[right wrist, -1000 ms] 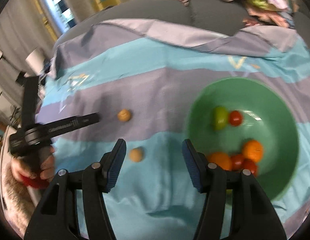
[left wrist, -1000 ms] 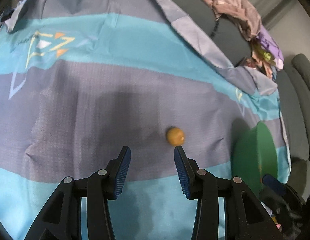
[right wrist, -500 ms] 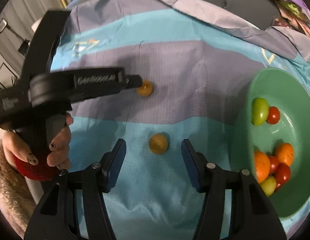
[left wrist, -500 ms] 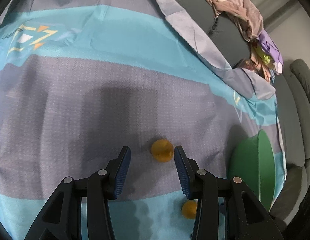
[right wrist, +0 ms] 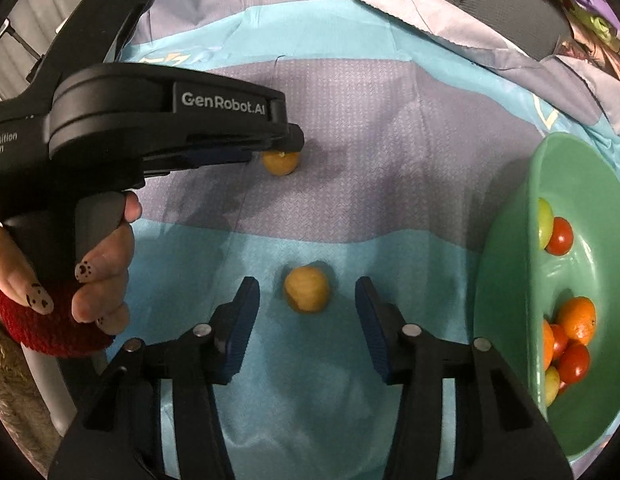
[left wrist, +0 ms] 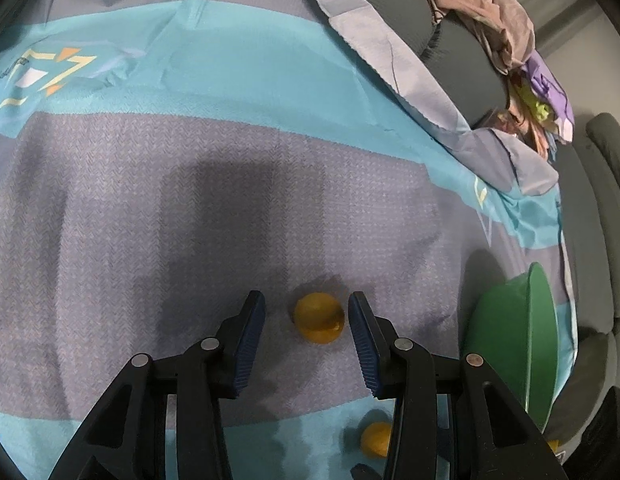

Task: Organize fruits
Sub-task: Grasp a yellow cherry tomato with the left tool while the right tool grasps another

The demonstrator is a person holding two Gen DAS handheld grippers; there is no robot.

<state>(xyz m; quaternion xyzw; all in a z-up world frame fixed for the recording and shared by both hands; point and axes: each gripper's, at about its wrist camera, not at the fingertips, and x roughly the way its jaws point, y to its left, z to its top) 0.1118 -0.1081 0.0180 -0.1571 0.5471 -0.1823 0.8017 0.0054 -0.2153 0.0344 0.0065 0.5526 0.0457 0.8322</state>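
Two small yellow fruits lie on the striped blue and grey cloth. The far fruit (left wrist: 318,318) sits between the open jaws of my left gripper (left wrist: 306,314); it also shows in the right wrist view (right wrist: 280,162) at the left gripper's tip (right wrist: 288,146). The near fruit (right wrist: 306,289) lies between the open jaws of my right gripper (right wrist: 306,302), untouched; it also shows in the left wrist view (left wrist: 374,439). A green bowl (right wrist: 505,280) at the right holds several red, orange and green fruits.
A grey sofa back (left wrist: 461,52) with a pile of clothes (left wrist: 505,32) lies beyond the cloth. The cloth's far edge is folded up. The person's hand (right wrist: 98,280) holds the left gripper at the left.
Both grippers have moved forward and down. Each yellow fruit now lies between a pair of open jaws. The bowl has slid toward the right edge of the right wrist view.
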